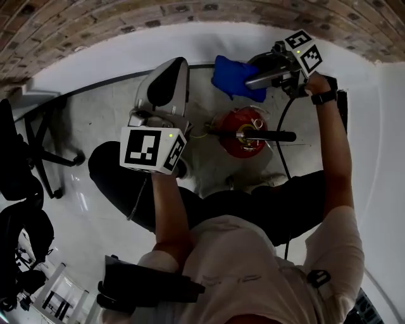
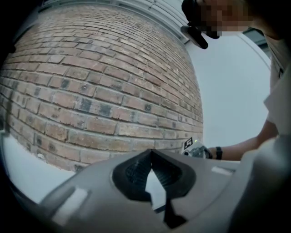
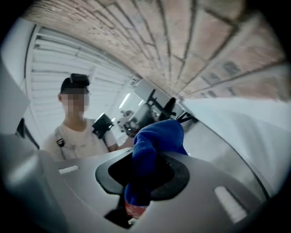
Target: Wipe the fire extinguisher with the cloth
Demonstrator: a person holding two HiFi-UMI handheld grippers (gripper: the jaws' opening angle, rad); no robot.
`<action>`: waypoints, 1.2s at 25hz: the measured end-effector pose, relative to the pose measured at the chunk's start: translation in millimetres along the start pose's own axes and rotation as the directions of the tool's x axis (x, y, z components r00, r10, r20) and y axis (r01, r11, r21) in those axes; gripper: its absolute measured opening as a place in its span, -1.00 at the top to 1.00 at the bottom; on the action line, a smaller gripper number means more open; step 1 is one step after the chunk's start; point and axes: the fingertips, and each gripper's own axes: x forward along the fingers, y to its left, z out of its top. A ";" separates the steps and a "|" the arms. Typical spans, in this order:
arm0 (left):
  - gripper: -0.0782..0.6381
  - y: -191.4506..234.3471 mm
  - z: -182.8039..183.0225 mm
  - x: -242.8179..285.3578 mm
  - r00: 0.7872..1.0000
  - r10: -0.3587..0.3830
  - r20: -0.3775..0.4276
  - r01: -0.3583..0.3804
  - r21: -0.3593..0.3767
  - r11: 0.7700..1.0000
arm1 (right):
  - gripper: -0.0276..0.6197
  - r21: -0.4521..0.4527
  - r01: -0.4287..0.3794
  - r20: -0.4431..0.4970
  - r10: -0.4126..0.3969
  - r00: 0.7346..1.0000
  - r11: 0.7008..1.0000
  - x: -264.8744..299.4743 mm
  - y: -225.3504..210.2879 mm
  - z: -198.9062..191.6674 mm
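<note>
A red fire extinguisher (image 1: pixel 240 133) stands on the pale floor with its black handle (image 1: pixel 269 135) pointing right. Just beyond it, near the wall, my right gripper (image 1: pixel 253 79) is shut on a blue cloth (image 1: pixel 229 76). In the right gripper view the cloth (image 3: pixel 152 148) bulges out between the jaws of my right gripper (image 3: pixel 145 170), and a sliver of the red extinguisher (image 3: pixel 134 210) shows underneath. My left gripper (image 1: pixel 171 76) is held up left of the extinguisher, apart from it. Its fingertips (image 2: pixel 151 157) meet with nothing between them, facing a brick wall.
A brick wall (image 1: pixel 126 19) above a white skirting runs along the far side. A black office chair (image 1: pixel 28 152) stands at the left, with dark gear (image 1: pixel 25 253) at the lower left. My dark-trousered legs (image 1: pixel 126 183) crouch close to the extinguisher. A black cable (image 1: pixel 283 145) hangs from the right gripper.
</note>
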 end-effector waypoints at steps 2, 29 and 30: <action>0.78 5.1 3.1 -4.0 1.000 0.014 0.006 -0.014 0.001 1.000 | 0.66 -0.078 -0.124 -0.119 0.114 0.986 0.989 19.5 35.5 7.0; 0.78 58.5 -82.2 -22.1 0.974 0.168 -0.154 -0.171 -0.007 0.985 | 0.65 0.224 0.422 -0.545 -0.246 0.802 0.879 76.2 -293.3 -320.2; 0.78 58.1 -82.7 -21.3 0.974 0.167 -0.155 -0.170 -0.008 0.985 | 0.66 0.207 0.431 -0.551 -0.260 0.793 0.878 75.1 -296.7 -323.1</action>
